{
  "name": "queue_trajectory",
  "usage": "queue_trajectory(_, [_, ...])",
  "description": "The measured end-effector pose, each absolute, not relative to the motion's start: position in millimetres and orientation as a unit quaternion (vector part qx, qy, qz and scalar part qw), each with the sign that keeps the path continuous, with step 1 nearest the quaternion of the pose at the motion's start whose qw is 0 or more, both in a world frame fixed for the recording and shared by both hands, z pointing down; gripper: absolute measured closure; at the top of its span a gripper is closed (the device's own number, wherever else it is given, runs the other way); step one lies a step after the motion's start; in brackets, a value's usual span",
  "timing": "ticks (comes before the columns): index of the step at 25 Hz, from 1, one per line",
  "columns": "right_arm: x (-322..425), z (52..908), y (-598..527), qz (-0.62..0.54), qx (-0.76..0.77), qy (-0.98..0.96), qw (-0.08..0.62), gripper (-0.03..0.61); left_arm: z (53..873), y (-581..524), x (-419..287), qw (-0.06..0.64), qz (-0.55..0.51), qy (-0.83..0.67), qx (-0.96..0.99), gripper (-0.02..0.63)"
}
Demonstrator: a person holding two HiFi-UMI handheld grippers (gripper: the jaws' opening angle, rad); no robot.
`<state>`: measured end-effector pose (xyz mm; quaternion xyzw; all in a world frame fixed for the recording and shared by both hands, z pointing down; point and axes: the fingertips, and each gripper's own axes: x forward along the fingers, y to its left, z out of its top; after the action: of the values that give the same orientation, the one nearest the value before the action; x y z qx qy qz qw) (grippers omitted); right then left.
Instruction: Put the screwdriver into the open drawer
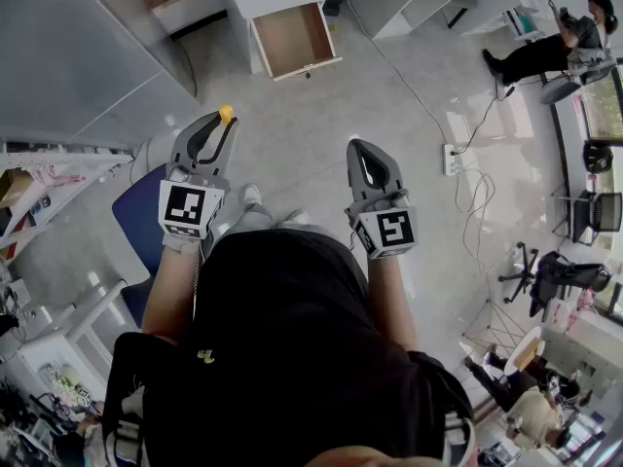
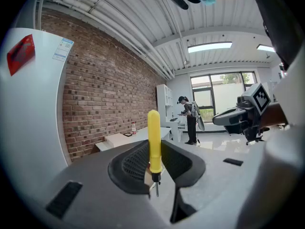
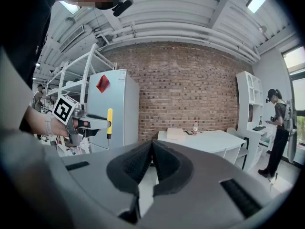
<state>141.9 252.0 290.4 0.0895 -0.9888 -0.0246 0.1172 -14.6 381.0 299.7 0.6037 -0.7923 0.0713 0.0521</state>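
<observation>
1. The left hand-held gripper [image 1: 222,129] grasps a yellow screwdriver [image 2: 154,142] by its handle. It is upright with the tip down, a grip that looks secure for carrying.
2. The right hand-held gripper [image 3: 152,147] is clenched on nothing, at 3 o'clock of the left one, apparently idle.
3. The open drawer [image 1: 292,39] waits at 12 o'clock, well apart across the floor [image 1: 292,144]. The screwdriver is not yet there.

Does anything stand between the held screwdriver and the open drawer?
Nothing visible does. The left gripper is shut on the screwdriver, and only bare floor lies between it and the open drawer ahead.
</observation>
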Motion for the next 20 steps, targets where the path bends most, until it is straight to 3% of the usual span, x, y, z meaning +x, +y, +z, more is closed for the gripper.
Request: queue_trajectory(20, [76.7,313.8,248.5,0.007,0.136,-0.982,0.132,0.569,330.6,375.8,-73.8,0.077,0.069,-0.753,0.650,0.534])
